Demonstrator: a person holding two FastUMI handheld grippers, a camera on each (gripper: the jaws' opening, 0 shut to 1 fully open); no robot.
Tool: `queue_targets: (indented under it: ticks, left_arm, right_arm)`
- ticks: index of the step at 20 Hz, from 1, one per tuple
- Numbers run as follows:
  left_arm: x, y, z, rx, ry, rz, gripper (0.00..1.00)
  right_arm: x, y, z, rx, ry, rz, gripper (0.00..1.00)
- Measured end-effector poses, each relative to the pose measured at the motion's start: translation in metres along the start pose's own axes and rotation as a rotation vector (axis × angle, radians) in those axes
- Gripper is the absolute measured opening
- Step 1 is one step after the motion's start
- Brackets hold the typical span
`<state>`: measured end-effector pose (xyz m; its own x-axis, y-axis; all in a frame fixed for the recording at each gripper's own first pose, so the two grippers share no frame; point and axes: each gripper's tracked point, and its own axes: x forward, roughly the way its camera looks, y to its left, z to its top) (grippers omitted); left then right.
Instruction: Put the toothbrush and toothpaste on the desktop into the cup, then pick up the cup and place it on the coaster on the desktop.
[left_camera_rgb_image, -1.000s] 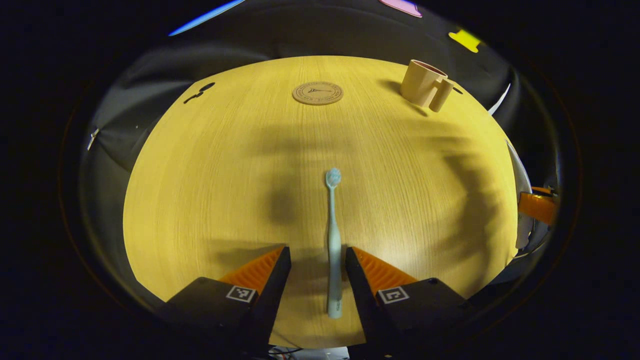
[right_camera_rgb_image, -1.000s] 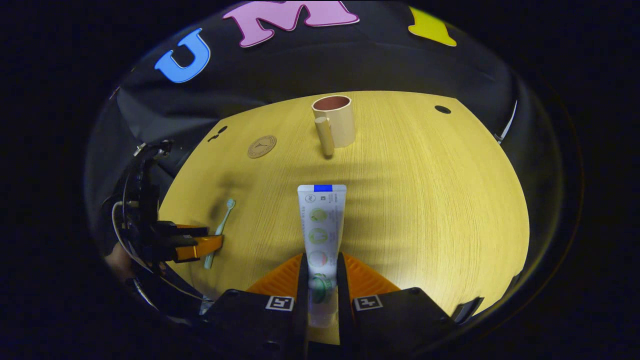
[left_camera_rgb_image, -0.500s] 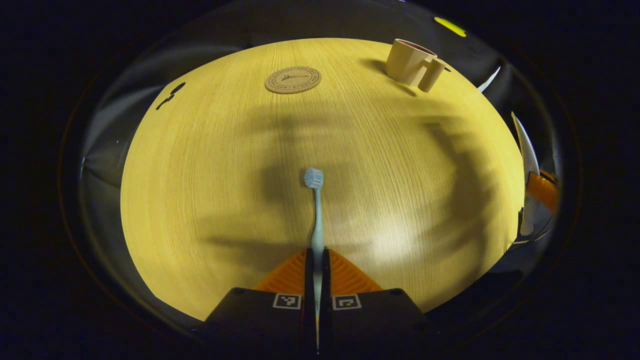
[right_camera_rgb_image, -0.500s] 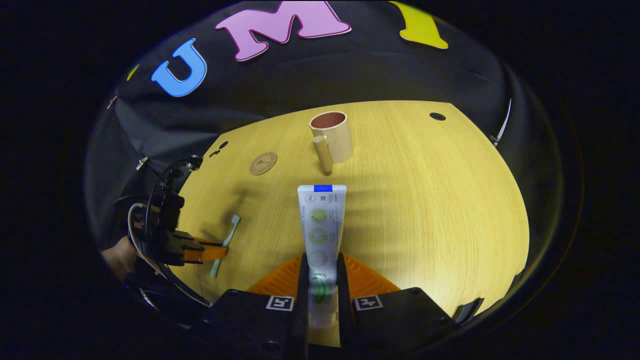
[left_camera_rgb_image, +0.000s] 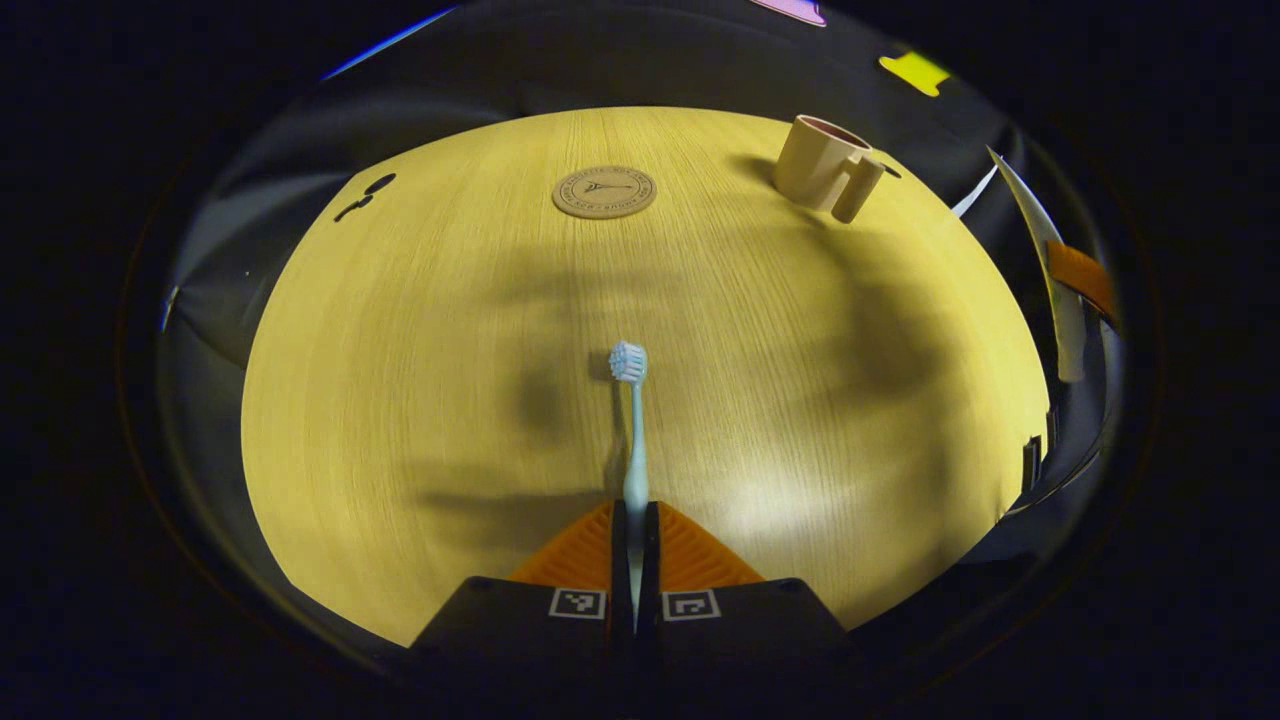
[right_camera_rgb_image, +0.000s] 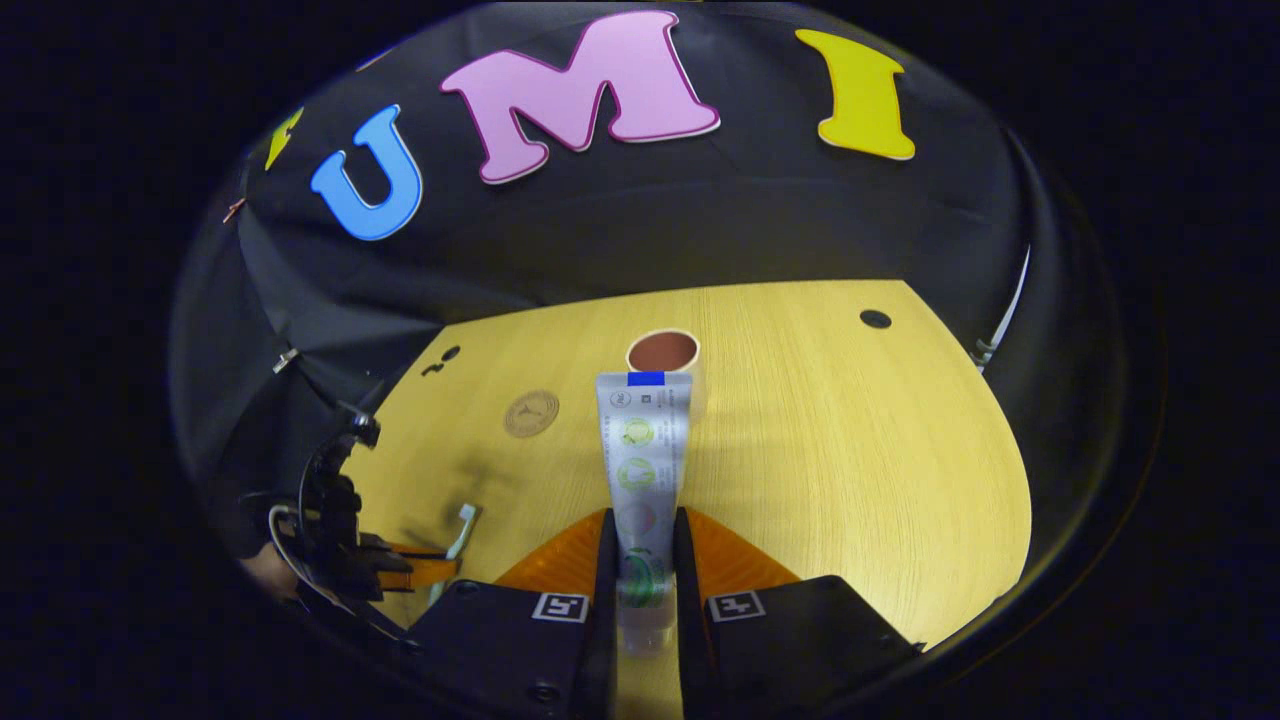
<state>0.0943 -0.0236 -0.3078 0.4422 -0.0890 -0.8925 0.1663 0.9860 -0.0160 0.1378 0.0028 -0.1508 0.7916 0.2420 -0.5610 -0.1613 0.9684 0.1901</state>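
Right claw (right_camera_rgb_image: 640, 590) pinches the toothpaste (right_camera_rgb_image: 640, 470), aimed at the cup (right_camera_rgb_image: 664, 352) on the table (right_camera_rgb_image: 850, 450); left claw (left_camera_rgb_image: 635, 585) pinches the toothbrush (left_camera_rgb_image: 632, 430) — both could collide at the rim, tipping it.

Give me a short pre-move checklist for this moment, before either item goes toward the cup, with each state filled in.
1. Left gripper shut on the toothbrush: ok, both fingers clamp the handle.
2. Right gripper shut on the toothpaste: ok, the tube sits between both fingers.
3. Cup upright, mouth open: ok.
4. Cup interior free: ok, as far as the right gripper view shows.
5. Coaster uncovered: ok.
6. Toothbrush lifted off the desktop: cannot tell.
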Motion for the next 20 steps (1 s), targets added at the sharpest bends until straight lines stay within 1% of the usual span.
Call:
queue_targets:
  ticks: [3,6,8,10,11,13,14,15,18,20]
  left_arm:
    - [-0.015,-0.004,0.008,-0.022,-0.05,-0.023,0.07]
    - [-0.03,-0.011,0.025,-0.035,-0.154,-0.052,0.06]
    - [-0.036,-0.018,0.035,-0.018,-0.229,-0.075,0.06]
    - [-0.042,-0.036,0.045,0.005,-0.297,-0.136,0.06]
    - [-0.045,-0.041,0.048,0.018,-0.32,-0.15,0.06]
    - [-0.05,-0.048,0.053,0.034,-0.359,-0.163,0.06]
    - [-0.053,-0.053,0.058,0.03,-0.381,-0.17,0.07]
    - [-0.055,-0.059,0.062,0.019,-0.393,-0.184,0.06]
    - [-0.062,-0.068,0.073,-0.011,-0.414,-0.217,0.06]
    - [-0.063,-0.077,0.082,-0.001,-0.436,-0.244,0.06]
  right_arm:
    - [0.016,0.006,0.043,-0.012,-0.105,0.002,0.28]
    - [0.034,0.008,0.077,-0.029,-0.204,0.004,0.28]
    - [0.05,0.009,0.098,-0.028,-0.274,0.008,0.28]
    - [0.068,0.008,0.113,-0.031,-0.33,0.009,0.28]
    - [0.076,0.007,0.121,-0.04,-0.361,0.003,0.28]
    - [0.091,0.005,0.133,-0.055,-0.42,-0.001,0.28]
    - [0.098,0.004,0.141,-0.066,-0.457,-0.003,0.25]
    - [0.104,0.002,0.149,-0.08,-0.495,-0.012,0.28]
    - [0.125,-0.006,0.169,-0.125,-0.597,-0.05,0.28]
    - [0.138,-0.009,0.176,-0.134,-0.642,-0.061,0.28]
